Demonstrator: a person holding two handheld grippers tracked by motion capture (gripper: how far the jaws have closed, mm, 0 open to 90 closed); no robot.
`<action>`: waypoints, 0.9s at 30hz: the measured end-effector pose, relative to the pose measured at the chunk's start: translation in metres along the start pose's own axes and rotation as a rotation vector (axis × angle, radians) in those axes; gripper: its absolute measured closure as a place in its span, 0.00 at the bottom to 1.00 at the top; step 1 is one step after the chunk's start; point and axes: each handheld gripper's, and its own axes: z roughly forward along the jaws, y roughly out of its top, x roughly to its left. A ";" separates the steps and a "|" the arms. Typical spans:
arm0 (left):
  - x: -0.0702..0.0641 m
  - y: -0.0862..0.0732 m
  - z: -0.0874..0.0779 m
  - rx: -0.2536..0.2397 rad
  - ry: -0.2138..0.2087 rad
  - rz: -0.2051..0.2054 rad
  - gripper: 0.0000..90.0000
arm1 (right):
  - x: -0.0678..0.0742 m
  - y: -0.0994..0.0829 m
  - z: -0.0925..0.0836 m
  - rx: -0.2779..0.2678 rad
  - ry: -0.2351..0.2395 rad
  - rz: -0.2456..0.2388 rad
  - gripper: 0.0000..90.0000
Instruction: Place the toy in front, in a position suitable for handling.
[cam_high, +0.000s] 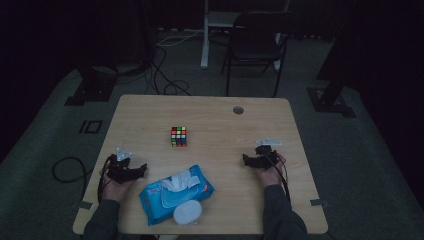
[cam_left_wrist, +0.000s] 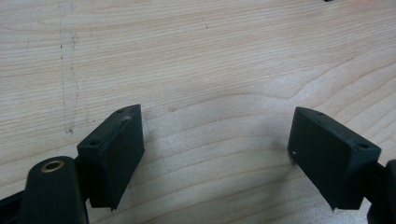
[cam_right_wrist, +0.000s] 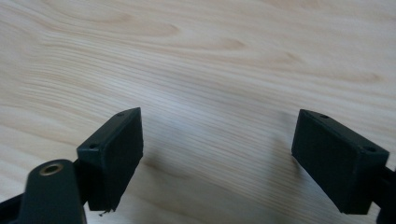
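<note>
Wooden counter (cam_high: 215, 165) — one cube (cam_high: 178, 136), one wipes pack (cam_high: 175, 194); left hand-held gripper (cam_high: 141, 170) and right hand-held gripper (cam_high: 246, 160) gape wide, empty.

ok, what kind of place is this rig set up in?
Likely a lab or studio corner set up for recording, not a home. A lone wooden table stands on grey carpet, cables trail across the floor behind it, and a black chair sits among dark stand bases.
</note>
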 end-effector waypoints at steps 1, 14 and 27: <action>0.000 0.000 0.000 0.000 0.000 0.000 0.22 | 0.004 0.002 -0.001 -0.006 0.015 -0.009 0.19; 0.000 0.000 0.000 -0.002 -0.002 -0.005 0.22 | 0.062 0.044 -0.001 -0.064 0.150 -0.150 0.19; 0.000 0.000 0.000 -0.002 -0.004 -0.008 0.22 | 0.138 0.089 0.032 -0.099 0.289 -0.275 0.16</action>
